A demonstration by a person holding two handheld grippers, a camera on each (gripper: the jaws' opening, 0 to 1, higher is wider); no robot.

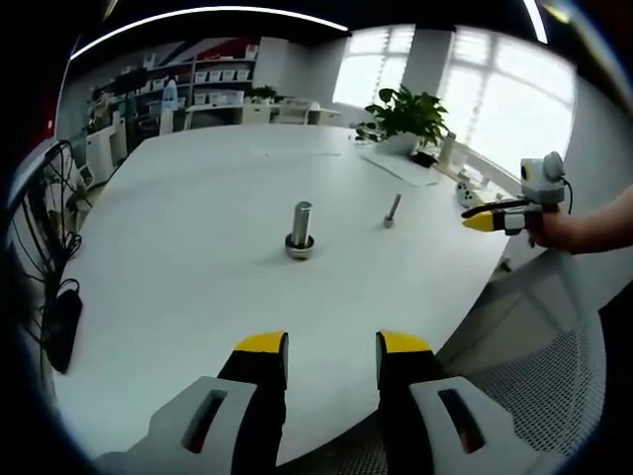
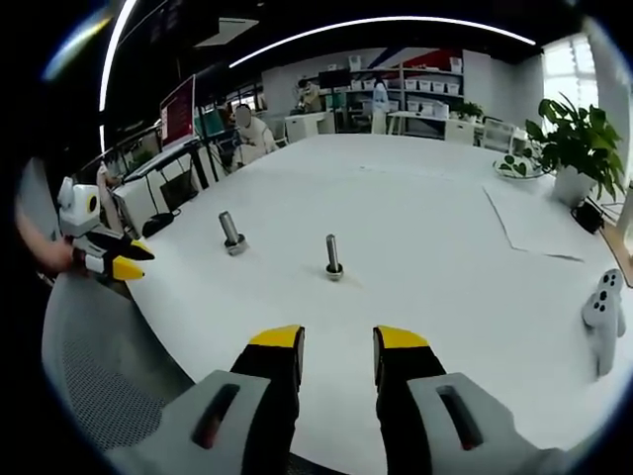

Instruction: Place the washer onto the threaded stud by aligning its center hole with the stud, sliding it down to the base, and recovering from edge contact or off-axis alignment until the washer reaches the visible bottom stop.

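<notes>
A thick grey threaded stud [image 1: 301, 226] stands upright mid-table with a wider metal ring [image 1: 300, 248] around its base; I cannot tell whether that ring is the washer. A thinner bolt [image 1: 393, 209] stands to its right. In the right gripper view the thick stud [image 2: 230, 231] is on the left and the thin bolt [image 2: 333, 255] is nearer the centre. My left gripper [image 1: 331, 357] hangs open over the table's near edge, holding nothing. My right gripper [image 2: 338, 352] is open and empty too. A hand holds the right gripper [image 1: 485, 221] off the table's right edge.
The white table [image 1: 198, 297] is broad and bare around the studs. A potted plant [image 1: 406, 114] and papers sit at its far side. A white controller [image 2: 603, 315] stands on the table. A grey mesh chair [image 2: 109, 366] is below the edge. The left gripper [image 2: 117, 261] is at far left.
</notes>
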